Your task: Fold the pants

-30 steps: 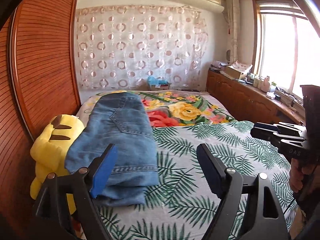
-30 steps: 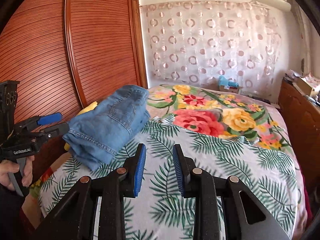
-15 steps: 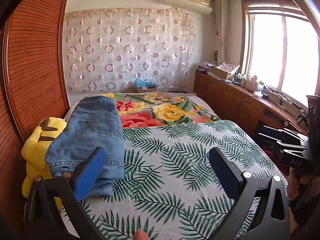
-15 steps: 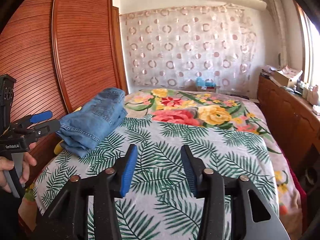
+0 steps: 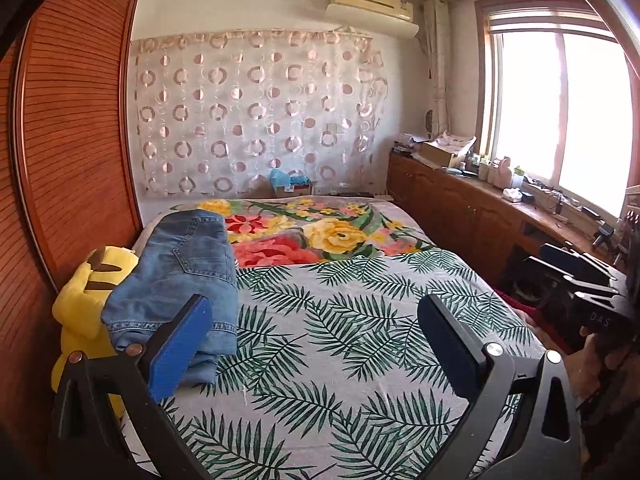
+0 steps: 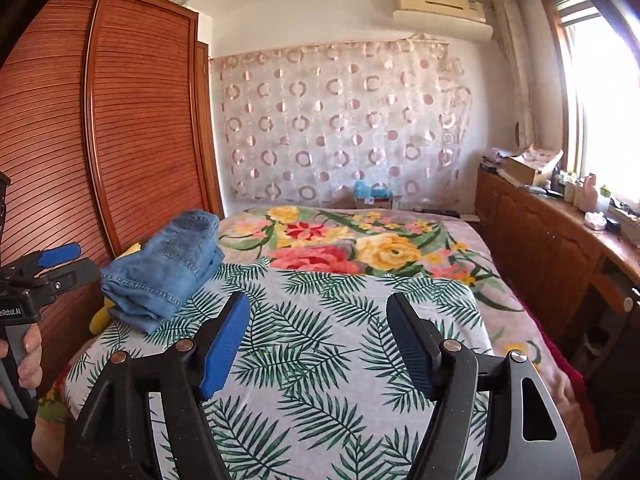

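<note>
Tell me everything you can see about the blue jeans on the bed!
The blue denim jeans are folded into a thick, tidy stack of layers. A back pocket with stitched seams faces up, and hemmed edges show at the near end. They lie flat at the bed's left edge on the leaf-print bedspread, with their far end by the flowered blanket. Their left side is against a yellow plush toy. Nothing grips them.

Denim pants [image 5: 180, 276]; slatted glossy wood wardrobe [image 5: 76, 128]

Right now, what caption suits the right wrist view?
Folded jeans lie on the bed, beyond empty opening fingers.
</note>
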Demonstrator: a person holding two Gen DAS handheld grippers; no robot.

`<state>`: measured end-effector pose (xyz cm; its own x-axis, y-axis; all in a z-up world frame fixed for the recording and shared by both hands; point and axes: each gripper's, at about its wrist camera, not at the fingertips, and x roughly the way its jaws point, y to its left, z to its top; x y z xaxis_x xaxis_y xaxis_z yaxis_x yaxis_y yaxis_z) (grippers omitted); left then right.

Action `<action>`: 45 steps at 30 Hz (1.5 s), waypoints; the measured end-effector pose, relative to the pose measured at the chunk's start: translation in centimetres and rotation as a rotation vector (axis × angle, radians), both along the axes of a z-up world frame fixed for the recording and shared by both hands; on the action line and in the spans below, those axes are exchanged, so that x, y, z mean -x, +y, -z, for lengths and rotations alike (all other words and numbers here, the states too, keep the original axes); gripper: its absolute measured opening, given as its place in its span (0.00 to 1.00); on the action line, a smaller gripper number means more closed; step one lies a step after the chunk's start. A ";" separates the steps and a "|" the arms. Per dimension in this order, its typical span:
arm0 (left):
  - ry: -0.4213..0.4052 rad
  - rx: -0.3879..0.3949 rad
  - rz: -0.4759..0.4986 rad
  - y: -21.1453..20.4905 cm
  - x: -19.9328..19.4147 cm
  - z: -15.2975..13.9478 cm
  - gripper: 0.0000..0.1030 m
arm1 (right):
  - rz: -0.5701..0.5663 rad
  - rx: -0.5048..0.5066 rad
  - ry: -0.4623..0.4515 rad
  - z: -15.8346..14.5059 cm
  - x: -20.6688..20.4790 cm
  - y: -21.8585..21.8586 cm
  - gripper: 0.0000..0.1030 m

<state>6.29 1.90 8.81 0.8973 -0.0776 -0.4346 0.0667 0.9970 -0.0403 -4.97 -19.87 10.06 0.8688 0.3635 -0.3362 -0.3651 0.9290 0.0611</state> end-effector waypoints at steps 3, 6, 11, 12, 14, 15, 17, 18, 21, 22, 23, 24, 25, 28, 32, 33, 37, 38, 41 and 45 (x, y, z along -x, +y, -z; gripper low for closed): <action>-0.001 -0.002 0.000 -0.1 0.1 0.0 1.00 | 0.006 -0.001 -0.006 0.2 0.8 0.4 0.71; 0.001 -0.004 0.001 -0.2 0.1 0.1 1.00 | 0.008 -0.005 -0.009 0.3 1.0 0.5 0.70; 0.000 -0.003 0.000 -0.2 0.2 0.1 1.00 | 0.014 -0.009 -0.009 0.6 0.2 0.2 0.71; 0.000 -0.003 0.001 -0.3 0.2 0.1 1.00 | 0.018 -0.008 -0.011 0.6 0.2 0.2 0.71; 0.000 -0.006 0.002 -0.2 0.2 0.1 1.00 | 0.015 -0.009 -0.013 0.6 0.0 0.0 0.71; 0.001 -0.006 0.001 -0.2 0.2 0.1 1.00 | 0.016 -0.009 -0.013 0.5 0.0 0.0 0.71; 0.000 -0.004 0.002 -0.2 0.2 0.1 1.00 | 0.021 -0.006 -0.014 0.5 0.0 -0.1 0.71; 0.000 -0.003 0.002 -0.2 0.2 0.1 1.00 | 0.020 -0.006 -0.015 0.6 0.0 -0.2 0.71; -0.004 -0.004 0.002 -0.4 0.4 0.0 1.00 | 0.024 -0.003 -0.019 0.5 0.1 -0.3 0.71; -0.005 -0.006 0.002 -0.4 0.5 0.0 1.00 | 0.023 -0.003 -0.020 0.6 0.1 -0.5 0.71; -0.005 -0.007 0.000 -0.4 0.5 0.0 1.00 | 0.023 -0.003 -0.020 0.6 0.1 -0.5 0.71; -0.006 -0.009 -0.001 -0.5 0.6 0.0 1.00 | 0.023 -0.003 -0.021 0.6 0.1 -0.6 0.71; -0.007 -0.011 -0.003 -0.5 0.6 0.0 1.00 | 0.024 -0.004 -0.022 0.5 0.1 -0.6 0.71; -0.008 -0.010 -0.002 -0.6 0.7 -0.1 1.00 | 0.022 -0.004 -0.022 0.6 0.0 -0.8 0.71; -0.007 -0.010 -0.002 -0.6 0.7 0.0 1.00 | 0.021 -0.004 -0.026 0.6 0.1 -0.9 0.71; -0.007 -0.010 -0.002 -0.6 0.7 0.0 1.00 | 0.022 -0.005 -0.027 0.6 0.1 -0.9 0.71; -0.008 -0.011 -0.002 -0.6 0.7 0.0 1.00 | 0.023 -0.005 -0.029 0.7 0.1 -0.9 0.71; -0.008 -0.011 -0.004 -0.6 0.7 0.0 1.00 | 0.024 -0.005 -0.030 0.7 0.2 -0.9 0.71; -0.008 -0.011 -0.003 -0.7 0.7 -0.1 1.00 | 0.026 -0.004 -0.031 0.8 0.2 -0.9 0.71; -0.009 -0.012 -0.004 -0.7 0.7 -0.1 1.00 | 0.024 -0.004 -0.030 0.8 0.3 -0.9 0.71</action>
